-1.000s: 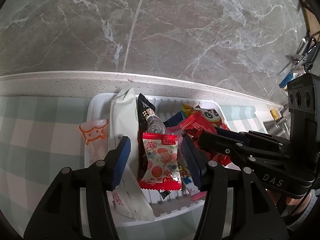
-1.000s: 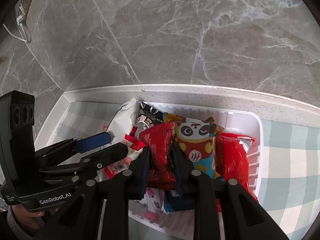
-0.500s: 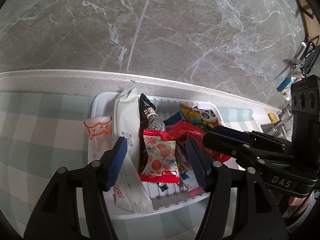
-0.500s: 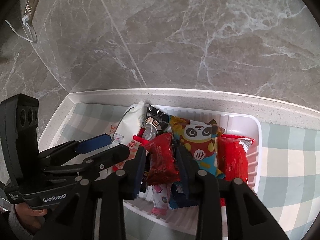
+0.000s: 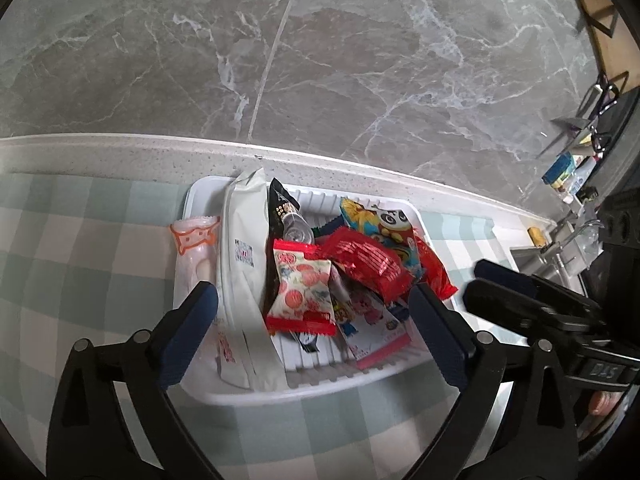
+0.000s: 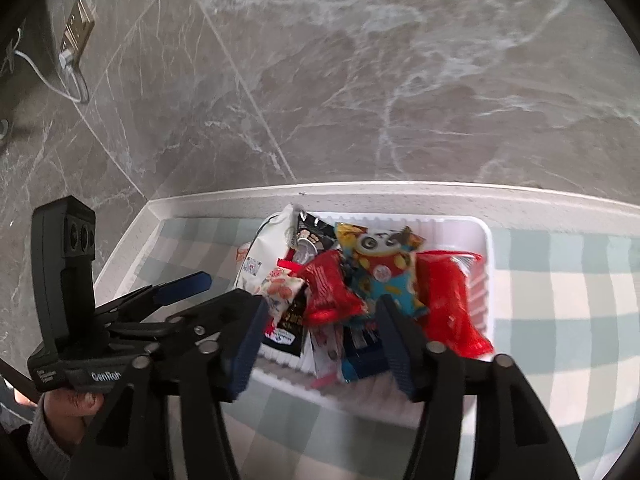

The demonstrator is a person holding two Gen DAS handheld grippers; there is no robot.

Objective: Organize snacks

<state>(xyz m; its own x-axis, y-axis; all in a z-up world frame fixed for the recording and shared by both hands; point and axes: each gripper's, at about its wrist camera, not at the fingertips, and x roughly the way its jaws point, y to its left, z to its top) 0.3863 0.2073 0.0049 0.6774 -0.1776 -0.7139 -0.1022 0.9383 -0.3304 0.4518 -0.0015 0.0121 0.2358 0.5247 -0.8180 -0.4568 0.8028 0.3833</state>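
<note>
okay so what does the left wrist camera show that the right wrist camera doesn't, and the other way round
Only the left wrist view shows the clear orange-printed packet at the tray's left edge and the cluttered shelf far right. Only the right wrist view shows the wall outlet with its cable and the long red packet. Both show the white tray, the panda packet, the tall white bag and both open tongs, left and right.
</note>
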